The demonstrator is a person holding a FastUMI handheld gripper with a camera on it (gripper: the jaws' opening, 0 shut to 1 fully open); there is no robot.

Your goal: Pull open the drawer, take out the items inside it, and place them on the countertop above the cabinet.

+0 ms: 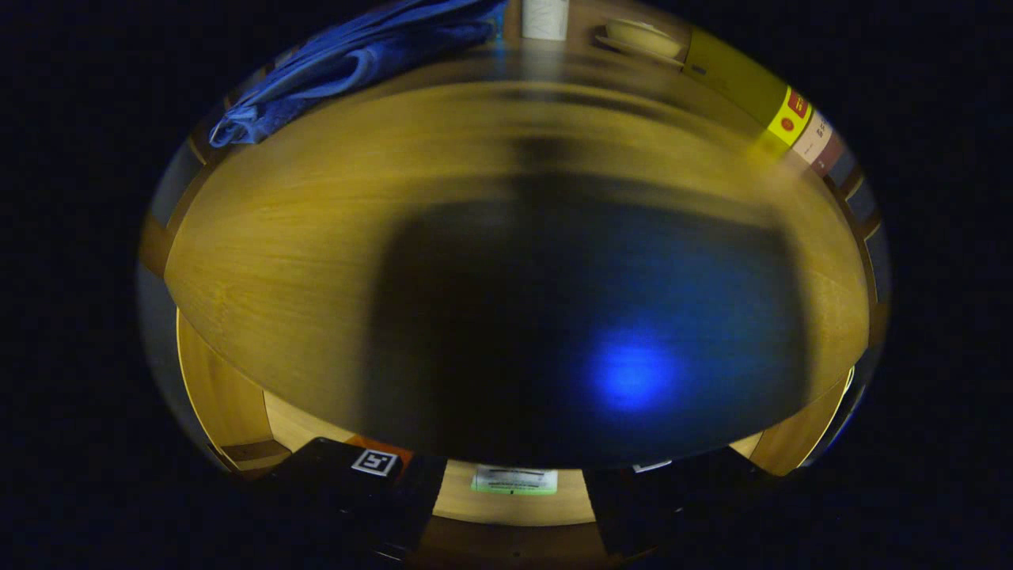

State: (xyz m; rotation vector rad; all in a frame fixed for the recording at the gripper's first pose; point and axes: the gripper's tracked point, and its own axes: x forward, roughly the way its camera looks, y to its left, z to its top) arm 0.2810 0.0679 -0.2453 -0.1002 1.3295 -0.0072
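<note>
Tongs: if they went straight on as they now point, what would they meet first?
Probably the wooden countertop, its shadowed face straight ahead of the open tongs, though depth is unclear. A labelled item lies lower, between the fingers.

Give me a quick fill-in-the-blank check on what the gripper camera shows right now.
1. The crumpled cloth at the far end of the countertop is ____ in colour.
2. The long box across the countertop from the cloth is mostly ____.
3. The gripper is ____, its fingers apart and pressing on nothing.
4. The flat labelled item below the countertop's near edge shows ____ the two fingers.

Missing words: blue; yellow; open; between.
</note>
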